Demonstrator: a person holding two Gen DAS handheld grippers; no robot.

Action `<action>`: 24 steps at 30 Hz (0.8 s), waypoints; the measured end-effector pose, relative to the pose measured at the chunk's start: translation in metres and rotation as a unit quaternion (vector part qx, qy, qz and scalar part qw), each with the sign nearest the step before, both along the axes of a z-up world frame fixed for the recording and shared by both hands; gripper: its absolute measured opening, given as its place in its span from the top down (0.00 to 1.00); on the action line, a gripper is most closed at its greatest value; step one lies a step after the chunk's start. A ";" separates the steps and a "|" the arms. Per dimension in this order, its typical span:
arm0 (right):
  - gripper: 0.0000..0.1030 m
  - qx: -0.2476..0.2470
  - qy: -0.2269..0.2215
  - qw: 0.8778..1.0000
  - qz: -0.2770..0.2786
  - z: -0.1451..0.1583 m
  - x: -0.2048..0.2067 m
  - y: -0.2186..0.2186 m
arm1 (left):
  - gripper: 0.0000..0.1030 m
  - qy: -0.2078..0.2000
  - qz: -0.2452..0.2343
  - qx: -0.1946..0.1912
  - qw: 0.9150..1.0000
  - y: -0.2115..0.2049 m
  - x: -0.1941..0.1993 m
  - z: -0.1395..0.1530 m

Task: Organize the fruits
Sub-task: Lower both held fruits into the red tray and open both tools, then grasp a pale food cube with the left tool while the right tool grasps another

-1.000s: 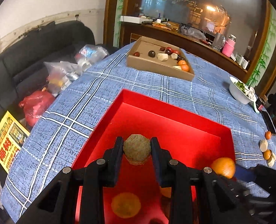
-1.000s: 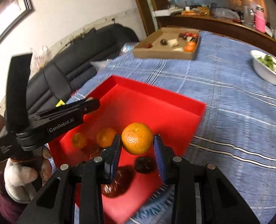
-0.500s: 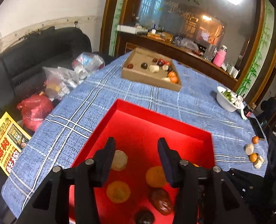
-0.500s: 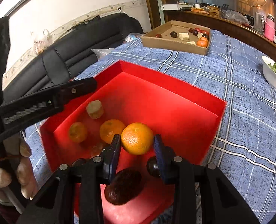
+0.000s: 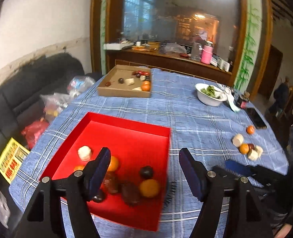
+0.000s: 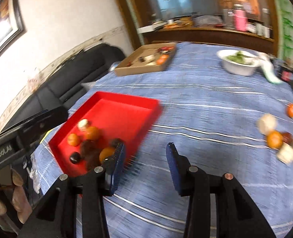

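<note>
While several fruits already sit in the red tray (image 5: 126, 127), your left gripper (image 5: 144, 170) and right gripper (image 6: 145, 158) both gape wide, holding nothing. You still have the loose fruit cluster (image 6: 275, 136) on the tablecloth (image 5: 196, 119) to collect.

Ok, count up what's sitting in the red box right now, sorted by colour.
In the red box:
orange fruits: 3
dark fruits: 4
pale piece: 1
Total: 8
</note>
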State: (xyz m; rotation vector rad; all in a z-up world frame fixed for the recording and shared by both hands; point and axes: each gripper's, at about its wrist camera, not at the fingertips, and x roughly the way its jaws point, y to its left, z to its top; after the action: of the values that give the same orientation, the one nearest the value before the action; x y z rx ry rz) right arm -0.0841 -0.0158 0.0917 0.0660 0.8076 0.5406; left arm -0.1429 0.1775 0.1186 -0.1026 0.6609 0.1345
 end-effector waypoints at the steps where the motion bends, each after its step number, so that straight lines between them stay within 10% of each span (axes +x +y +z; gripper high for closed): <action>1: 0.60 -0.003 -0.006 1.000 -0.013 0.000 -0.004 -0.015 | 0.28 -0.003 -0.002 0.010 1.000 -0.008 -0.001 0.000; 16: 0.59 0.000 -0.010 0.989 -0.150 -0.010 -0.024 -0.169 | 0.28 0.008 -0.036 0.080 0.996 -0.085 0.000 -0.012; 24: 0.59 -0.008 0.000 0.980 -0.198 -0.011 -0.010 -0.213 | 0.28 0.028 -0.071 0.032 0.997 -0.093 0.010 -0.023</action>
State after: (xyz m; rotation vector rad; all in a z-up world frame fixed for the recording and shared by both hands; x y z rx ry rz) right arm -0.0940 -0.2290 0.0806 0.2075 0.7744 0.1574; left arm -0.1327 0.0846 0.0955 0.0093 0.7167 0.0222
